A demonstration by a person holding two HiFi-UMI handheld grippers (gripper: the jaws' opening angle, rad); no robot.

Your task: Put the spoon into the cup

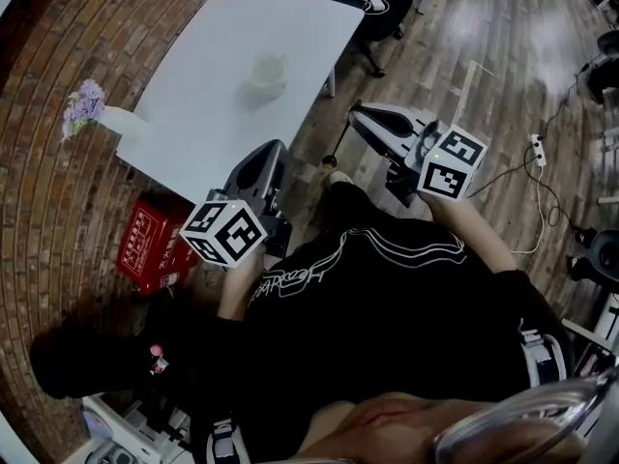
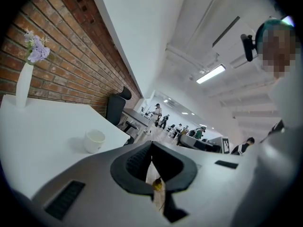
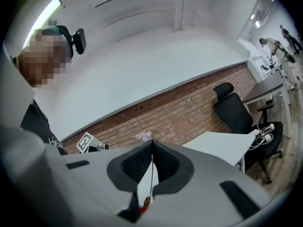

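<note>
Jaws shut and empty; the spoon isn't picked up yet.
Your left gripper (image 2: 151, 144) and right gripper (image 3: 152, 143) each have their jaws pressed together on nothing, short of the table (image 1: 198, 114). The cup (image 1: 268, 73) stands on it at 12 o'clock from your left gripper, with no spoon in it. No view shows the spoon, so you have it all to do: find, grasp, carry, drop in.

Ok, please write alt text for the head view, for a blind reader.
From above, a person holds the left gripper and right gripper short of a white table where a white cup stands. A vase of purple flowers stands at the table's left corner; a red box lies on the floor.
</note>
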